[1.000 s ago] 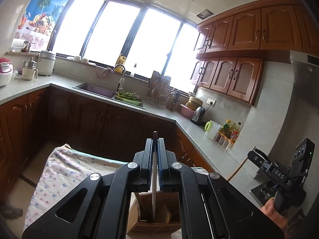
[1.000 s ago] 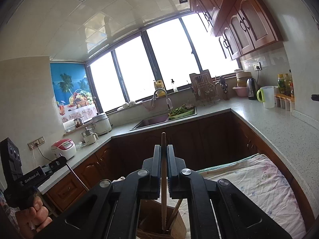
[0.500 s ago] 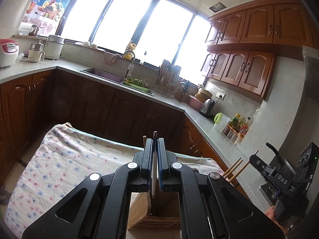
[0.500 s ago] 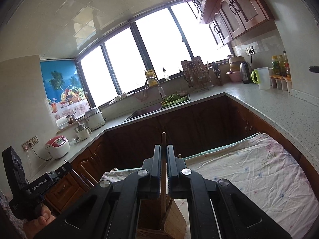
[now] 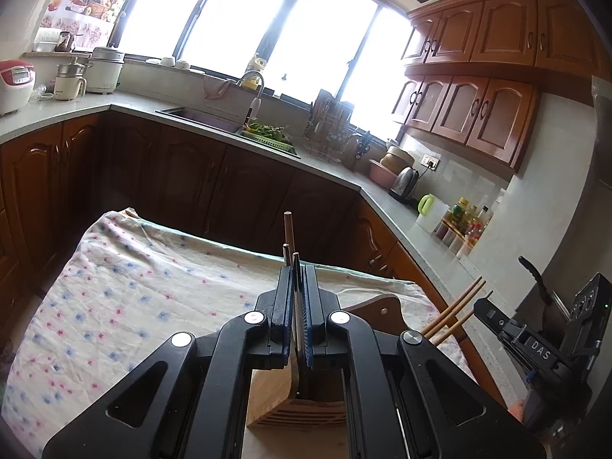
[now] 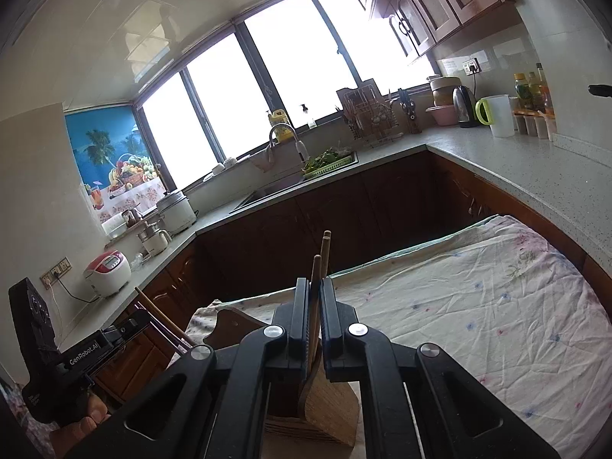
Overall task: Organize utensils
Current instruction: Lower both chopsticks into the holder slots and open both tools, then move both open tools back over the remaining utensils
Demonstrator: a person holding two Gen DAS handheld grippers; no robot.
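Left wrist view: left gripper [image 5: 297, 317] is closed tight on thin upright sticks [image 5: 293, 267], chopsticks as far as the crowded jaws let one judge, their lower ends inside the wooden holder [image 5: 283, 397].
Right wrist view: right gripper [image 6: 314, 319] is likewise clamped on wooden chopsticks [image 6: 320, 267] standing in the same holder [image 6: 329, 401].
Holder's place: on the flowered cloth [image 5: 126, 298], at the table's near edge.
Doing it well: keep each bundle upright and seated against the compartment floor before loosening the jaws.
Release: open one side at a time, then lift straight up.
Risk: a sideways pull could tip the holder.
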